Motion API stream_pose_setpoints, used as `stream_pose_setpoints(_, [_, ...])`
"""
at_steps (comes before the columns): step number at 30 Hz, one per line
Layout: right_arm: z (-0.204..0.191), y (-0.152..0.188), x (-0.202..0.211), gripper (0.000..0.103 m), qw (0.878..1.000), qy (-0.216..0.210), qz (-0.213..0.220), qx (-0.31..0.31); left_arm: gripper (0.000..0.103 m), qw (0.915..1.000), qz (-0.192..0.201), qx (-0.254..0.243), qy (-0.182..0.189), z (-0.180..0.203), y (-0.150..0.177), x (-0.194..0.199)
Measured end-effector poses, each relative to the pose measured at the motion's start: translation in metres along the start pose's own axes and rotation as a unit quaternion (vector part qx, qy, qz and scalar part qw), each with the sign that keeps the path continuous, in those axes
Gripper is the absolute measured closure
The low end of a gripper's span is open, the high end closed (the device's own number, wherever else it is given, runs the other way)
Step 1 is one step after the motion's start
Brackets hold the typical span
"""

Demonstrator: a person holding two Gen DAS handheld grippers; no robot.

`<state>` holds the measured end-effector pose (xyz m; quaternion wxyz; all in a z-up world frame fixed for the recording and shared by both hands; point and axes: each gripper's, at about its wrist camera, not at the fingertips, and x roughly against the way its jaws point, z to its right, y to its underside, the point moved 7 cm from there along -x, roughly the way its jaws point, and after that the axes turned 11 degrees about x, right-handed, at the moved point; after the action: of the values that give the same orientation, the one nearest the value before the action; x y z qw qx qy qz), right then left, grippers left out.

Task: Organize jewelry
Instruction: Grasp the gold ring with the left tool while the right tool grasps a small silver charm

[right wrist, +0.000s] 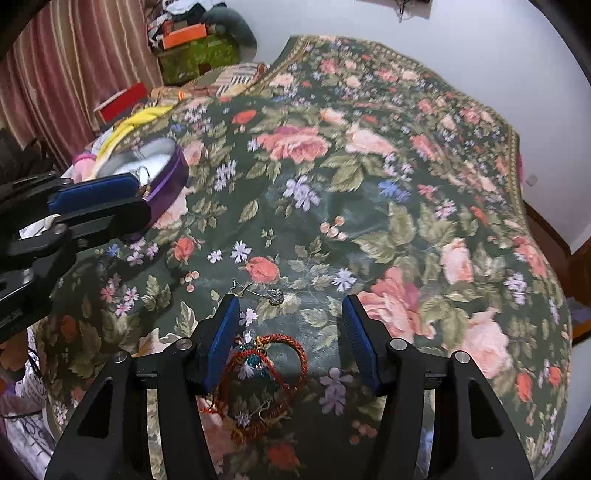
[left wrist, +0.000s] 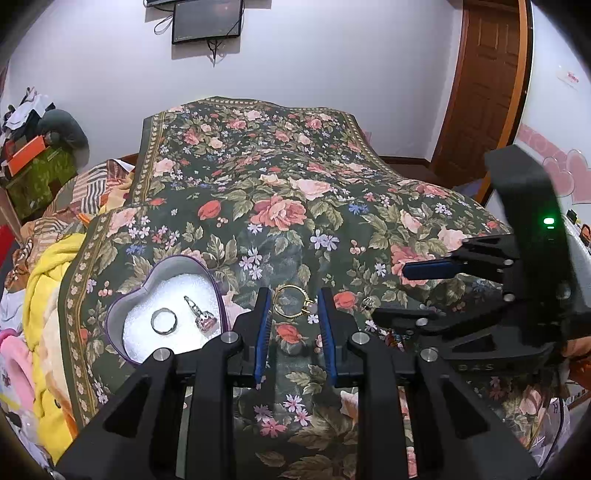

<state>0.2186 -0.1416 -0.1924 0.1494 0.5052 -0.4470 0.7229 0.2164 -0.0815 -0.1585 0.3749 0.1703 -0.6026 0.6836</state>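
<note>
The heart-shaped box (left wrist: 173, 325) is losing its near tip behind the left hand-held gripper (left wrist: 293, 332); in the right wrist view that gripper is covering much of the box, so the contents are not showing clearly. The red braided bracelet (right wrist: 273, 384) is passing partly behind a blue pad. A small silvery piece (right wrist: 275, 295) is staying too tiny to identify. The floral bedspread (right wrist: 480, 229) is blurring toward the right. The wall screen (left wrist: 207, 20) is being cut by the top edge.

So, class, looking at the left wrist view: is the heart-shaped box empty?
No: the heart-shaped box holds a silver ring and a pink-stoned piece on its white lining.
</note>
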Motion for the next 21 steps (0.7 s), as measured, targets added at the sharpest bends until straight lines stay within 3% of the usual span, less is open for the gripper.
stream_pose_setpoints(1, [-0.001,0.000,-0.002,0.051,1.000,-0.002,-0.002,-0.001,0.079,1.0000,-0.001,0.001,0.001,-0.001,0.001,-0.001])
stream_pose_setpoints(4, [-0.002,0.001,-0.007,0.068,1.000,-0.013,-0.007,-0.001,0.079,1.0000,-0.005,0.004,0.003,-0.003,0.004,-0.004])
stream_pose_setpoints(7, [-0.004,0.000,-0.011,0.073,1.000,-0.017,-0.008,0.002,0.079,0.9999,-0.008,0.009,0.005,-0.005,0.005,-0.007])
stream_pose_setpoints(11, [-0.008,-0.003,-0.012,0.090,1.000,-0.025,-0.004,0.006,0.079,0.9999,-0.008,0.011,0.006,-0.005,0.006,-0.007])
stream_pose_setpoints(21, [-0.010,-0.009,-0.004,0.094,0.999,-0.029,0.014,0.003,0.079,0.9999,0.001,0.016,0.000,-0.009,0.002,0.003])
